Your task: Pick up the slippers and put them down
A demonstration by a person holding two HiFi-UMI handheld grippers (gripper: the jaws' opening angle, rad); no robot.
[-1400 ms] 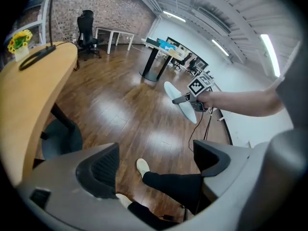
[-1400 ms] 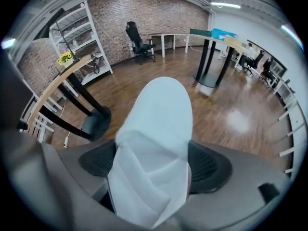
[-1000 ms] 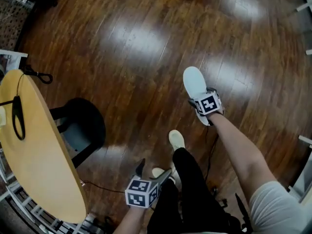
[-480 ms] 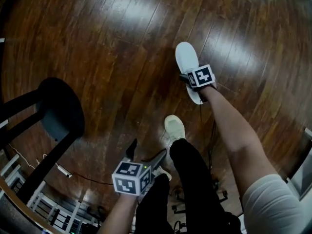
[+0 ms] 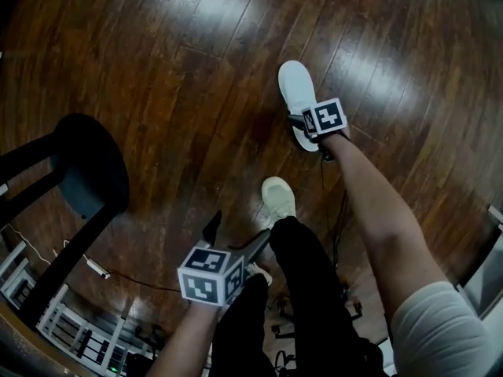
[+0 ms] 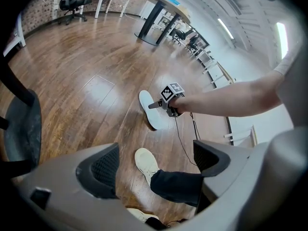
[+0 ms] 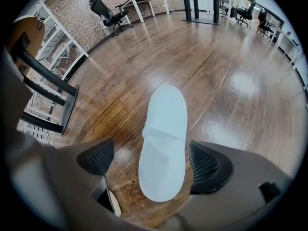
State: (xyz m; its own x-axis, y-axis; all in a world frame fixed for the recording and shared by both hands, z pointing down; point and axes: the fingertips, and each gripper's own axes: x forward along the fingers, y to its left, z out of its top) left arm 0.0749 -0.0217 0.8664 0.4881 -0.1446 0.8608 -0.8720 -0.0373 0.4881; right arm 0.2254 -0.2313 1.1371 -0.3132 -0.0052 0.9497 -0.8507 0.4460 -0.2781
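Observation:
One white slipper lies flat on the dark wooden floor, toe pointing away from me. My right gripper hovers over its heel end. In the right gripper view the slipper sits between the two wide-apart jaws of the right gripper, which is open and touches nothing. My left gripper hangs open near my legs with nothing in it. In the left gripper view the left gripper frames only my pale shoe, with the slipper farther off. I see no second slipper.
A black stool stands at the left, with a white rack and a thin cable near it. My shoe is planted between the grippers. Far off are a table on a black post and an office chair.
The head view has swung, so the yellow tabletop has left the picture. The right gripper stays over the slipper's heel. The left gripper has hardly moved.

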